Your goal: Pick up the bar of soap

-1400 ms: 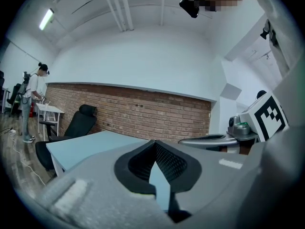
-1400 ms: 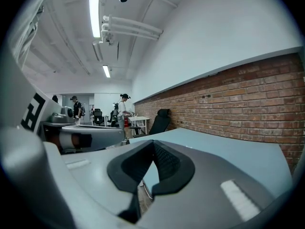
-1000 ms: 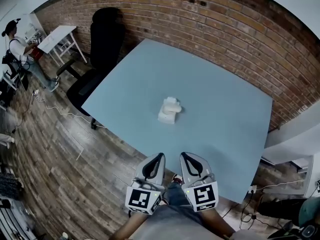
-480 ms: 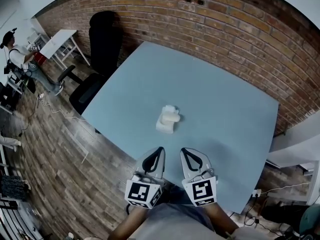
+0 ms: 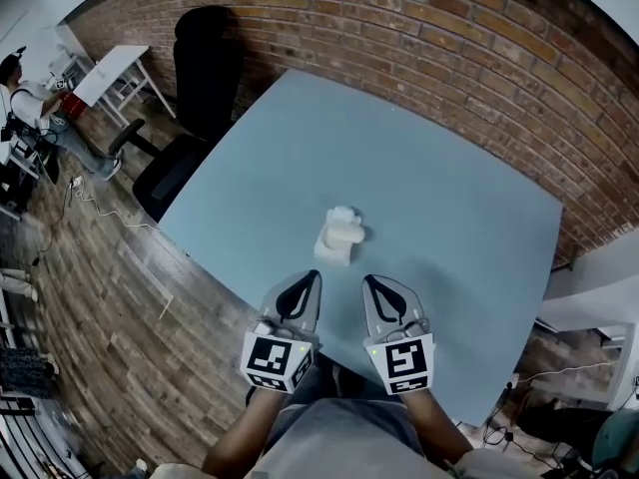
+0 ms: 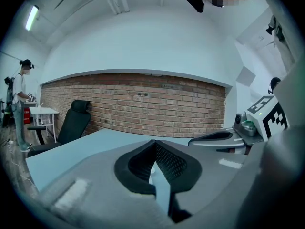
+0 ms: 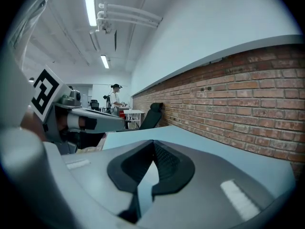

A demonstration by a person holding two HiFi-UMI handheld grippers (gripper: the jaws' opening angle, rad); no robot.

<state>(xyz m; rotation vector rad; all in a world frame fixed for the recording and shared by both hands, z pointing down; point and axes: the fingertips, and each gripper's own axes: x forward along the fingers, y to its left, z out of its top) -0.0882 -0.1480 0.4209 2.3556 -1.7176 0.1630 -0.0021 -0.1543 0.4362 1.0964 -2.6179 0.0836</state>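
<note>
The white bar of soap (image 5: 339,236) lies on the light blue table (image 5: 449,198), a little in from its near edge; it looks like two stacked white pieces. My left gripper (image 5: 304,285) and right gripper (image 5: 375,287) hover side by side just short of it, over the table's near edge, tips pointing at it. Both are shut with nothing in them. In the left gripper view the jaws (image 6: 155,144) meet at the tip, with the right gripper (image 6: 214,137) beside them. In the right gripper view the gripper (image 7: 153,144) is shut too.
A black office chair (image 5: 195,78) stands at the table's far left corner. A brick wall (image 5: 449,48) runs behind the table. Further left are a small white table (image 5: 105,73) and a person (image 5: 20,108). Cables lie on the wooden floor (image 5: 90,267).
Both grippers have come forward toward the soap; the gap between their tips and the soap is smaller. Both stay shut. The soap has not moved on the table.
</note>
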